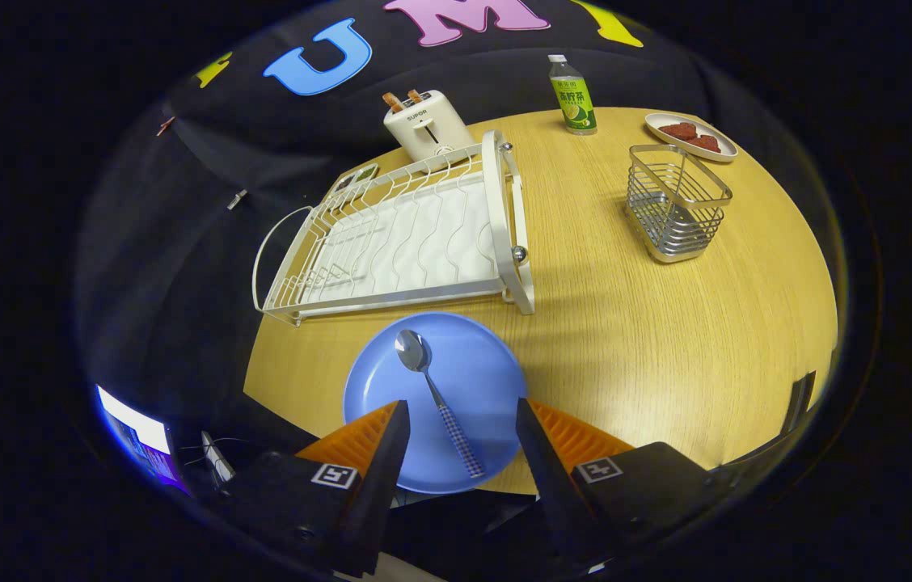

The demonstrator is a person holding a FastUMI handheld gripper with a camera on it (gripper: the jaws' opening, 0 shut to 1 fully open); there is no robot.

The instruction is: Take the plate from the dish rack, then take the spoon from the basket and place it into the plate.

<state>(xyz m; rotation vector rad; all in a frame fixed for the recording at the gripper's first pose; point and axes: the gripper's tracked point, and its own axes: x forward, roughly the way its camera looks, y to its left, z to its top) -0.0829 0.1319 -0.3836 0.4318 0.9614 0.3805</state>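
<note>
Wood-grain tabletop [650,323] carries the blue plate [472,364] at its near edge, and the spoon [433,388] lies in the plate — bowl pointing away, checked handle running back toward the fingers. Just above the plate the gripper [460,420] hangs with its two fingers spread wide apart and nothing between them but the spoon's handle below, untouched. Beyond the plate sits the white dish rack [407,242] along the left edge, with the wire basket [676,212] well apart toward the far right edge, near a green bottle [573,95] and a toaster [426,123] at the far edge.
</note>
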